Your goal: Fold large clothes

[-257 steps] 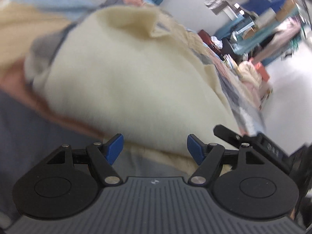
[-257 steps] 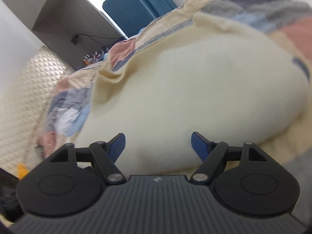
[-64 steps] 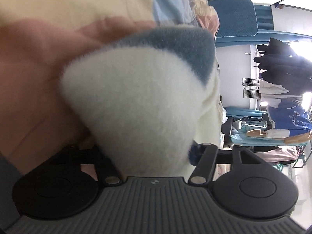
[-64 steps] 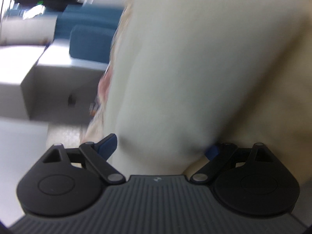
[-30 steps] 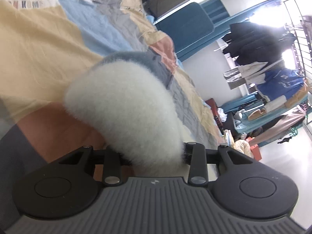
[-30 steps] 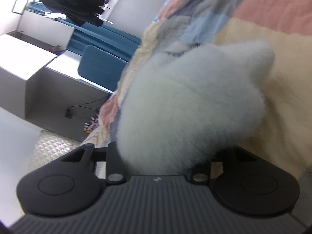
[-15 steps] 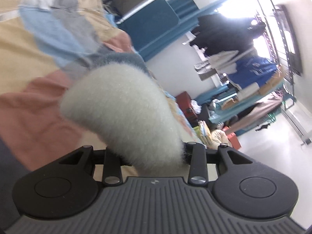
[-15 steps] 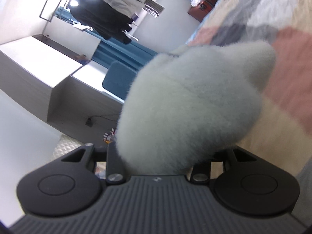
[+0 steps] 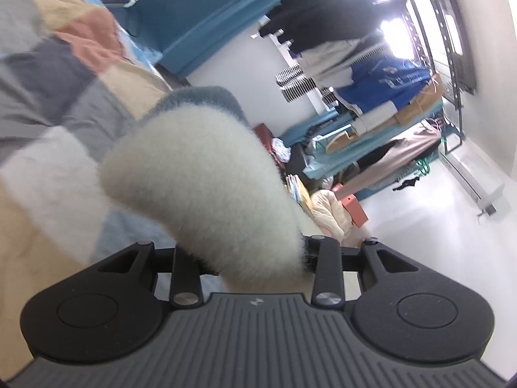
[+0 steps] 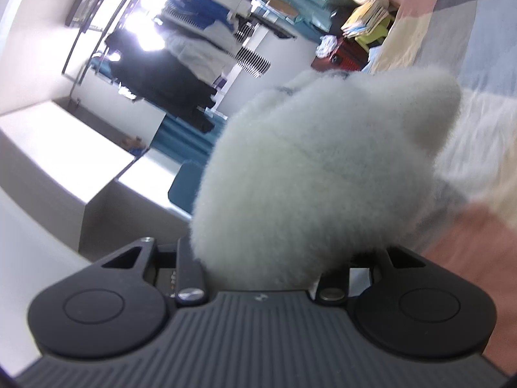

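As seen from the left wrist, the left gripper (image 9: 252,255) pinches a thick wad of the fluffy white garment (image 9: 206,187), which bulges up and forward between the two black fingers (image 9: 185,271) and carries a blue-grey band along its far edge. Behind it, at left, lies the patchwork bedspread (image 9: 58,74) in grey, pink, cream and pale blue blocks. A teal headboard (image 9: 194,9) stands past the bed's far edge; dark hanging clothes (image 9: 316,16) and cluttered shelves (image 9: 381,123) fill the right.

From the right wrist, the right gripper (image 10: 258,268) likewise pinches a bunched fold of the fluffy white garment (image 10: 316,177), raised clear of the patchwork bedspread (image 10: 478,48) at right. Dark hanging clothes (image 10: 161,80) and a white cabinet (image 10: 64,161) occupy the left.
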`<action>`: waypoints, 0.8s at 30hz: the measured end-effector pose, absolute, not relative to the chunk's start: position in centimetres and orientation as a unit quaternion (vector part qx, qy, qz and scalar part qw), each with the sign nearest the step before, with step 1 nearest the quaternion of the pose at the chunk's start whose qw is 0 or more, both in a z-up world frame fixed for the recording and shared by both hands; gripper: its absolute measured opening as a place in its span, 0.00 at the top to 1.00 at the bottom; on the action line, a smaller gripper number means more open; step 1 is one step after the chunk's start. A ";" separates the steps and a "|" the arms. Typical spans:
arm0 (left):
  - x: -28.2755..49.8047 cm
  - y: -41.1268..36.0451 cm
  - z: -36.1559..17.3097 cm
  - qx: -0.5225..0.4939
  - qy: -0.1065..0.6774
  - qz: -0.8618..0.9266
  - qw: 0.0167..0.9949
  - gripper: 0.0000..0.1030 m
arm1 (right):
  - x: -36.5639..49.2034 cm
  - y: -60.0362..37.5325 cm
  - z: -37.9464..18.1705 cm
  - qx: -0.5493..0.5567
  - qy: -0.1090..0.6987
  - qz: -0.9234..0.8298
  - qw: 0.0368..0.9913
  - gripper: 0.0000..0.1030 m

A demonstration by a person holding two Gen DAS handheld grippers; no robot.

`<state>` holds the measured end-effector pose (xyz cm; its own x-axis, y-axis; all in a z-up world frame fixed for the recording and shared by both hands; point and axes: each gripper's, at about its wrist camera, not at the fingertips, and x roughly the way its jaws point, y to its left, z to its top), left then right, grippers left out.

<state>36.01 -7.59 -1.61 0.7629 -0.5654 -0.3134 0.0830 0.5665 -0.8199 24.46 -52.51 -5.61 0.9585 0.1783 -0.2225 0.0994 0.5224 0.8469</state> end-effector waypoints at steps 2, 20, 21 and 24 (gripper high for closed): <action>38.2 -9.6 -2.4 -0.421 0.293 -0.195 0.836 0.60 | 25.3 -54.1 -6.7 0.491 0.140 0.015 0.860 0.55; 46.1 -13.0 -16.4 -0.344 0.360 -0.203 0.843 0.60 | 29.8 -57.3 -21.6 0.531 0.194 -0.023 0.824 0.55; 45.7 -13.0 -16.7 -0.333 0.356 -0.211 0.847 0.59 | 29.5 -57.3 -21.8 0.530 0.190 -0.017 0.826 0.55; 44.9 -12.4 -18.2 -0.340 0.360 -0.212 0.843 0.58 | 28.9 -57.6 -22.6 0.532 0.190 -0.002 0.825 0.53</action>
<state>44.93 -12.42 -18.16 0.6512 -0.6023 -0.4616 0.1128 0.6784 -0.7260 28.87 -57.55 -22.57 0.9279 0.1978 -0.3161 0.2060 0.4349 0.8766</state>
